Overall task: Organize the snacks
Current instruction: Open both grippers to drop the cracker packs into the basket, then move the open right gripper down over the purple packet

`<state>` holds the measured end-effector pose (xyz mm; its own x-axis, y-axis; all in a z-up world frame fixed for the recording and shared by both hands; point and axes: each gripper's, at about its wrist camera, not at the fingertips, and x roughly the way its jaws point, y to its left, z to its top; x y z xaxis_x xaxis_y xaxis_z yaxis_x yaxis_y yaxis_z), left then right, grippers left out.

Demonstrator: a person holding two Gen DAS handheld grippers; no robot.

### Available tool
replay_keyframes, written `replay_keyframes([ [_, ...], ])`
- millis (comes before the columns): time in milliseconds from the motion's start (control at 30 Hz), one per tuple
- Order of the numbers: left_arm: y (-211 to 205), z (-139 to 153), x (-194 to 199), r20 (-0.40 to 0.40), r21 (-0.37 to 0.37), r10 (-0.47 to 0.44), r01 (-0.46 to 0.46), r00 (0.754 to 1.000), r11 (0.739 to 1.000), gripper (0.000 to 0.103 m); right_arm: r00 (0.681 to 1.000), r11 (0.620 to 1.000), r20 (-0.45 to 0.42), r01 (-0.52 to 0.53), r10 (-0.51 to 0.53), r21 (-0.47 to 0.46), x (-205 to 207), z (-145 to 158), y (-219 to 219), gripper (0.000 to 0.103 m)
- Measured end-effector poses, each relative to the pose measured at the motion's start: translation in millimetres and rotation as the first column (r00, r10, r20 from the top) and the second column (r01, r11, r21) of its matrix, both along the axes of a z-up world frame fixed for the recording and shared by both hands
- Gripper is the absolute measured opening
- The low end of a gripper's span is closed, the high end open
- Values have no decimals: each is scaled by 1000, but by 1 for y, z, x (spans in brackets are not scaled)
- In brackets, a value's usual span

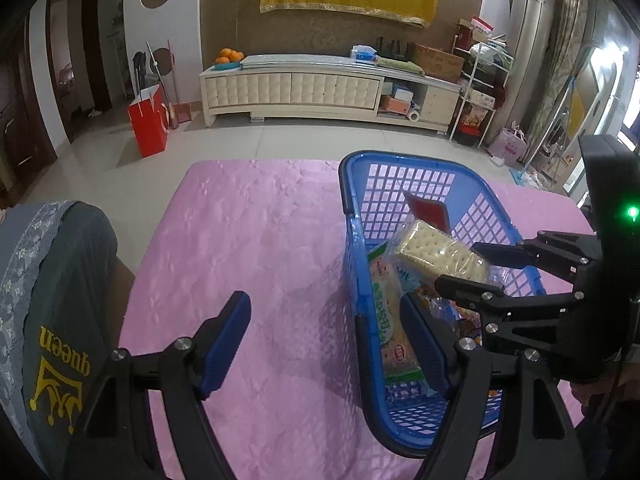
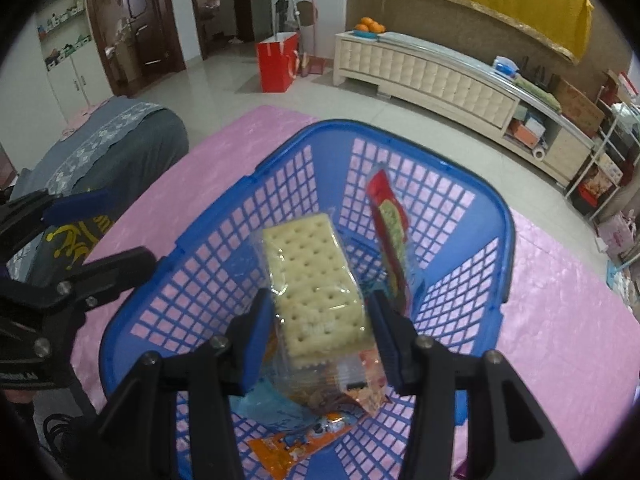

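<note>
A blue plastic basket (image 1: 400, 168) (image 2: 400, 136) stands on the pink tablecloth (image 1: 248, 240). My right gripper (image 2: 320, 340) (image 1: 476, 272) is shut on a clear pack of square crackers (image 2: 312, 272) (image 1: 436, 252), held tilted above the basket's inside. In the basket lie a green-and-white pack (image 1: 388, 320), a red pack (image 2: 390, 232) leaning on the far wall, a blue pack (image 2: 276, 412) and an orange pack (image 2: 288, 446). My left gripper (image 1: 324, 344) (image 2: 100, 236) is open and holds nothing. It straddles the basket's left wall, one finger inside and one over the cloth.
A grey fabric cover printed "queen" (image 1: 52, 320) lies off the table's left edge. Beyond the table are a tiled floor, a red paper bag (image 1: 148, 124) and a long cream cabinet (image 1: 320, 88). A person's hand shows at the right edge in the left wrist view.
</note>
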<state>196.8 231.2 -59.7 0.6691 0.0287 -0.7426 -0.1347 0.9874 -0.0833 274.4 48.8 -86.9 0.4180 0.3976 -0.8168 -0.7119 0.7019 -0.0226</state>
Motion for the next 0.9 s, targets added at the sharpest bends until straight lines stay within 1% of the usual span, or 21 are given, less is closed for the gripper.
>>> replay_keyframes([
  [67, -2, -1, 0, 3, -2, -5, 5, 1000, 1000, 75, 1000, 1000, 8, -18, 19, -16, -3, 0, 2, 59],
  [133, -4, -2, 0, 2, -10, -8, 8, 1000, 1000, 75, 999, 999, 30, -35, 36, -40, -9, 0, 4, 83],
  [167, -5, -3, -1, 2, -13, -9, 9, 1000, 1000, 75, 998, 998, 50, -35, 37, -46, -11, 1, 4, 85],
  [200, -7, -3, -2, 3, -15, -11, 11, 1000, 1000, 75, 996, 998, 78, -30, 34, -50, -14, 4, 4, 85],
  [267, -10, -1, -2, 8, -13, -17, 17, 1000, 1000, 75, 995, 998, 98, -21, 26, -55, -16, 8, 2, 85],
  [467, -19, 9, -9, 40, 1, -22, 22, 999, 1000, 75, 995, 1000, 101, 12, -10, -27, -16, 19, -19, 86],
  [533, -25, 12, -13, 43, 9, -20, 19, 999, 1000, 75, 995, 999, 98, 36, -35, -6, -17, 24, -29, 86],
  [733, -44, 22, -21, 69, 28, -52, 50, 996, 998, 75, 990, 994, 99, 93, -98, 52, -21, 41, -59, 86],
  [900, -59, 33, -24, 111, 46, -32, 27, 993, 999, 75, 984, 988, 108, 133, -142, 80, -23, 53, -85, 87],
])
